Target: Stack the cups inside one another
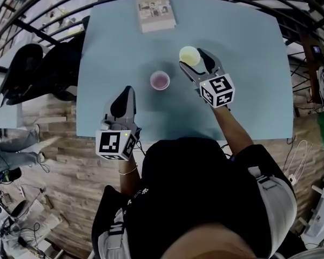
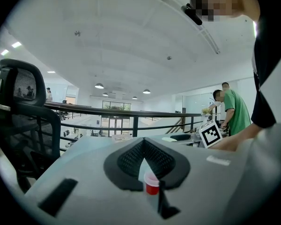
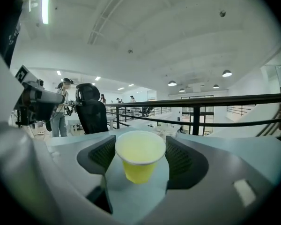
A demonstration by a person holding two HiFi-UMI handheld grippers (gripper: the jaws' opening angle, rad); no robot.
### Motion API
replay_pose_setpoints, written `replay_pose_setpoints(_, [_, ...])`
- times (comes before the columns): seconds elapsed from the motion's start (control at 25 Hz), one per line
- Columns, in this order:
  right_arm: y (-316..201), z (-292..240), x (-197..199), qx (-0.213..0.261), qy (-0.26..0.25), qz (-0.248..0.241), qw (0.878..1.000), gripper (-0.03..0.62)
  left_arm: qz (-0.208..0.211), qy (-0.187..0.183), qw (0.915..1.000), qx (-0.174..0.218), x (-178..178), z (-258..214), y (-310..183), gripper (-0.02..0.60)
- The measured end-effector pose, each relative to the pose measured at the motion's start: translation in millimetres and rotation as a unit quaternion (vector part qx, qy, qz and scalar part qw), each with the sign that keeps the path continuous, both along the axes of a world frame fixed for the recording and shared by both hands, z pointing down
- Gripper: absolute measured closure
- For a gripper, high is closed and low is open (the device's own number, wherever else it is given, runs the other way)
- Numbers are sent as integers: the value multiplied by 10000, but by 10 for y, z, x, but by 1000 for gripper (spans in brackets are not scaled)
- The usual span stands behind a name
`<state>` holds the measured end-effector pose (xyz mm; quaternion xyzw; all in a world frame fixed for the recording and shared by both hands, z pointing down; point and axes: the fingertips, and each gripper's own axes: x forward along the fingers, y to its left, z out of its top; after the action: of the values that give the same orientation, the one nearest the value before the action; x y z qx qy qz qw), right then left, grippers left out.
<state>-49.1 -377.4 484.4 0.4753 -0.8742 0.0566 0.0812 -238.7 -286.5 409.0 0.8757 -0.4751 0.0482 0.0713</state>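
A yellow cup (image 1: 189, 55) stands upright between the jaws of my right gripper (image 1: 195, 63) at the table's middle right. In the right gripper view both pads (image 3: 177, 154) touch the sides of the yellow cup (image 3: 139, 156), so the gripper is shut on it. A pink-red cup (image 1: 160, 80) stands alone on the blue table (image 1: 248, 90), left of the yellow one. My left gripper (image 1: 123, 102) rests near the front edge, shut and empty, well short of the pink-red cup (image 2: 151, 184), which shows small beyond its jaws.
A book (image 1: 155, 11) lies at the table's far edge. A black office chair (image 1: 27, 69) stands off the table's left side. Railings run behind the table. A person in green (image 2: 234, 111) stands in the background.
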Motion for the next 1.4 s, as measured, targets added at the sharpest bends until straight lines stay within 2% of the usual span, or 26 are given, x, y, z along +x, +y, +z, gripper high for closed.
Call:
replay_pose_setpoints(0.4, [177,-310,-707,223,-319,-946,9948,252,-400,-8,9992,31,-254,-31,194,594])
replay_pose_setpoints(0.68, [337,-295,-998,160,-355,-1378,9897,252,-722,-8,9974,-13,-449,-9,347,594])
replay_pose_setpoints(0.96, [418,-80,-1123,7,-29,-1575,9875,252,-968,-1,9953,-51,-600,0,486,594])
replay_pose_setpoints(1.4, [453,267,-1231,-291,365,-1690,9845,252,-1056,22,9944,-18,-659,-16,562,594])
